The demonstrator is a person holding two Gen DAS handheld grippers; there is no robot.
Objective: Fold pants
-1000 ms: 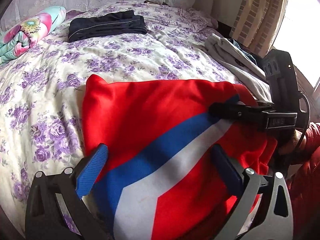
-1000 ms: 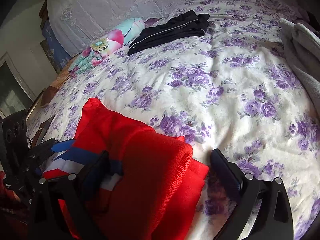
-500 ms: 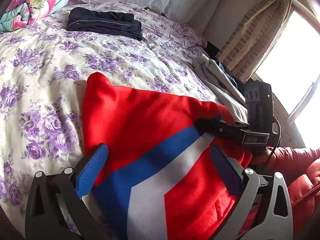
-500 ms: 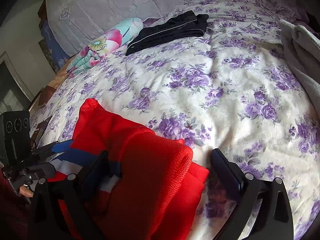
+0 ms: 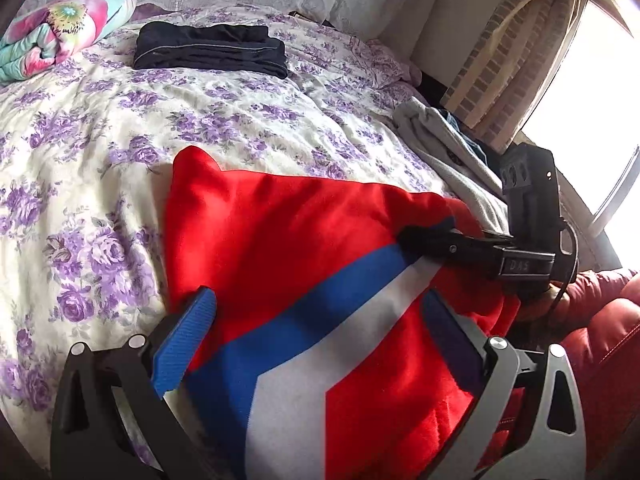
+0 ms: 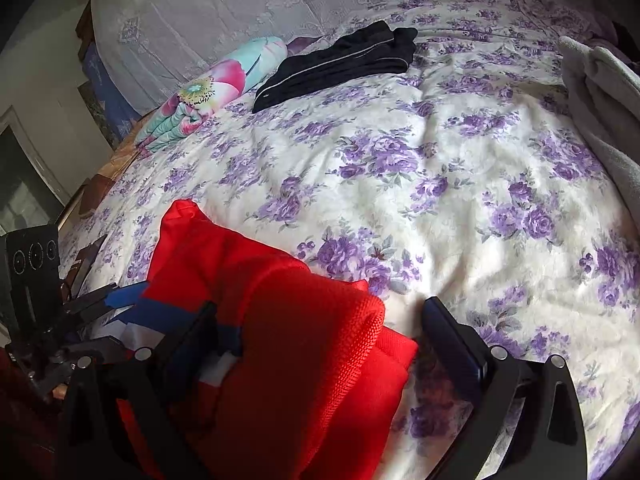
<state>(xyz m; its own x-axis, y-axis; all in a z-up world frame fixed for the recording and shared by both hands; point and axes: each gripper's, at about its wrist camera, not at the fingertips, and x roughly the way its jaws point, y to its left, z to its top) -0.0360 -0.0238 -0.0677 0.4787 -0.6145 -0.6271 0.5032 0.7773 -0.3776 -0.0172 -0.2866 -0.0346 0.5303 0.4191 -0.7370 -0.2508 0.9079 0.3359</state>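
Note:
Red pants (image 5: 280, 232) with a blue and white stripe lie folded on the floral bedspread (image 5: 100, 128) at the near edge of the bed. My left gripper (image 5: 320, 304) is open and hovers low over the stripe, with its blue pads (image 5: 184, 340) on either side of the cloth. In the right wrist view the thick folded end of the red pants (image 6: 288, 320) sits between the wide-apart fingers of my open right gripper (image 6: 320, 312). In the left wrist view the right gripper (image 5: 412, 238) rests on the pants' right side. The left gripper (image 6: 100, 304) shows at the far left.
Folded black pants (image 5: 208, 50) lie at the back of the bed beside a rolled floral blanket (image 5: 52, 28). A grey garment pile (image 5: 444, 148) sits along the right edge near a curtain (image 5: 516, 52) and a bright window. A red sleeve (image 5: 592, 320) is at the right.
The left wrist view swung a little right and back. The red pants and both grippers keep nearly the same places, and both stay open.

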